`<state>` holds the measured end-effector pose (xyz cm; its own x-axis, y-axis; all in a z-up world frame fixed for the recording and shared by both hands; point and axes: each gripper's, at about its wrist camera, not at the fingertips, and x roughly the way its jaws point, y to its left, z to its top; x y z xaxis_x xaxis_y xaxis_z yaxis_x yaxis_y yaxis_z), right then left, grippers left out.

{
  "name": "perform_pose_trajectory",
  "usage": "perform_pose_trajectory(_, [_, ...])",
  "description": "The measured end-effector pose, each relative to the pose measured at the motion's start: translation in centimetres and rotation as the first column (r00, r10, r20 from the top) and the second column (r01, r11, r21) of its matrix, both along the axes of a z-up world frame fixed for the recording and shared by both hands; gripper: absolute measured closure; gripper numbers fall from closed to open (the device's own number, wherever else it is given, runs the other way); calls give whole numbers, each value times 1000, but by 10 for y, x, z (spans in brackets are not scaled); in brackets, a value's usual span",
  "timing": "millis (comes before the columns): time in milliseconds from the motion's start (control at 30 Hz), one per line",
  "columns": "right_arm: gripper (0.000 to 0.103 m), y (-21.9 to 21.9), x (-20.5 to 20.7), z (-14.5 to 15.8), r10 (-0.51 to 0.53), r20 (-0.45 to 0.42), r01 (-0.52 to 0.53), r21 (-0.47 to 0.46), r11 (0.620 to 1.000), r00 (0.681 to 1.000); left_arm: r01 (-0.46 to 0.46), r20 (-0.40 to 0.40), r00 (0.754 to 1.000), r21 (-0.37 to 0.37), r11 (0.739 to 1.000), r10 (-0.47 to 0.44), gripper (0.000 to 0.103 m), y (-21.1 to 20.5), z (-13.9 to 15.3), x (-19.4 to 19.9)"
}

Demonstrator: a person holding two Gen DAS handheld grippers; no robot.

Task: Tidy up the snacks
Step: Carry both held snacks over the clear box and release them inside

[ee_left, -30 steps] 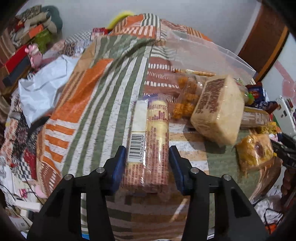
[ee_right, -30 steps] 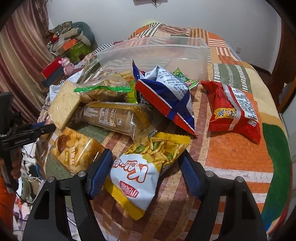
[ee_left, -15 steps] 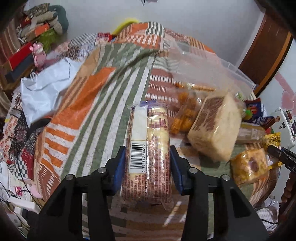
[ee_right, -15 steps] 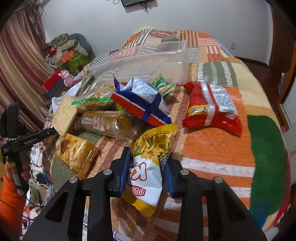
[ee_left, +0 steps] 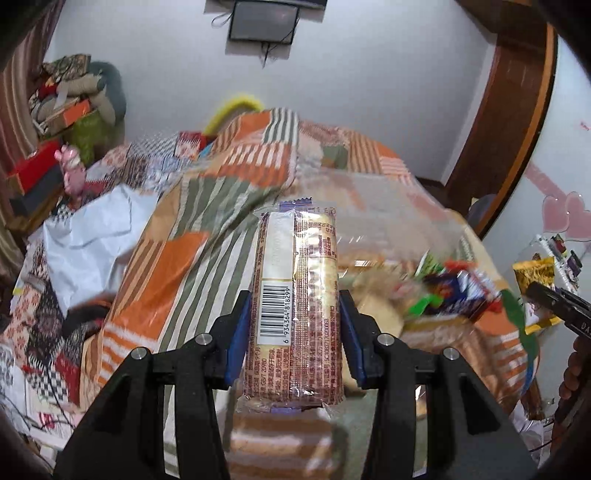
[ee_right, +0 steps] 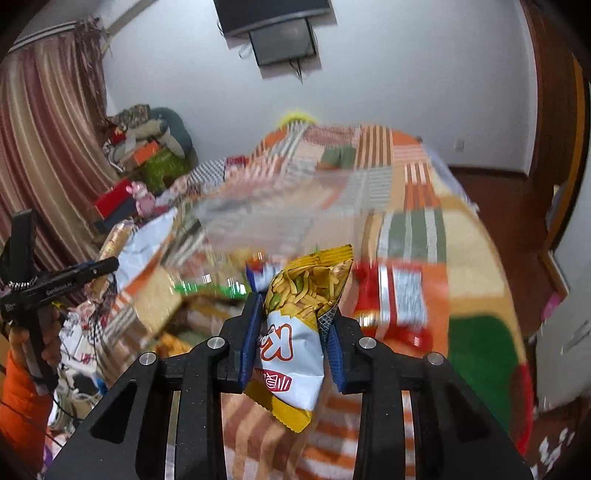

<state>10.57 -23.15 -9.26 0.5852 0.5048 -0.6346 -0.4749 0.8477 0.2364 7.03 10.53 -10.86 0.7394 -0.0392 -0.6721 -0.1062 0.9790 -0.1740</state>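
Note:
My left gripper [ee_left: 293, 314] is shut on a long biscuit sleeve [ee_left: 299, 280] with a barcode, held lengthwise in the air above the patchwork bed cover [ee_left: 177, 266]. My right gripper [ee_right: 293, 317] is shut on a yellow and white bag of pea crisps [ee_right: 299, 332], also lifted off the bed. A clear plastic box [ee_right: 280, 210] stands further back on the bed, blurred in both views. The remaining snacks lie between the grippers and the box: a red packet [ee_right: 399, 295], a blue and red bag [ee_left: 461, 284] and a cracker pack [ee_right: 155, 295].
A white plastic bag [ee_left: 88, 236] lies at the bed's left side. Boxes and folded cloth [ee_left: 55, 122] pile up at the far left by the curtain [ee_right: 40, 166]. A screen [ee_left: 264, 22] hangs on the wall; a wooden door frame [ee_left: 509, 122] stands at right.
Both grippers have risen and tilted up, lifting their snacks off the bed. The right gripper closed on the pea crisp bag; the left stayed shut on the biscuit sleeve.

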Motion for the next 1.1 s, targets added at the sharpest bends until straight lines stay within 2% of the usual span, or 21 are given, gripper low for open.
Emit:
perform_pose_trajectory(300, [74, 13, 19, 35, 6, 168, -6, -3, 1000, 986, 70, 102, 992, 14, 997, -71, 58, -28, 41, 25])
perform_pose_trajectory(533, [74, 23, 42, 48, 10, 230, -14, 16, 1000, 973, 106, 139, 984, 30, 994, -110, 58, -46, 59, 53])
perform_pose_trajectory(733, [74, 36, 63, 51, 10, 246, -15, 19, 1000, 969, 124, 144, 981, 43, 991, -128, 58, -59, 65, 82])
perform_pose_trajectory(867, [74, 45, 78, 49, 14, 245, -19, 18, 1000, 970, 123, 107, 986, 45, 991, -127, 58, -61, 58, 109])
perform_pose_trajectory(1100, [74, 54, 107, 26, 33, 164, -35, 7, 999, 986, 130, 35, 991, 55, 990, -132, 58, -64, 39, 150])
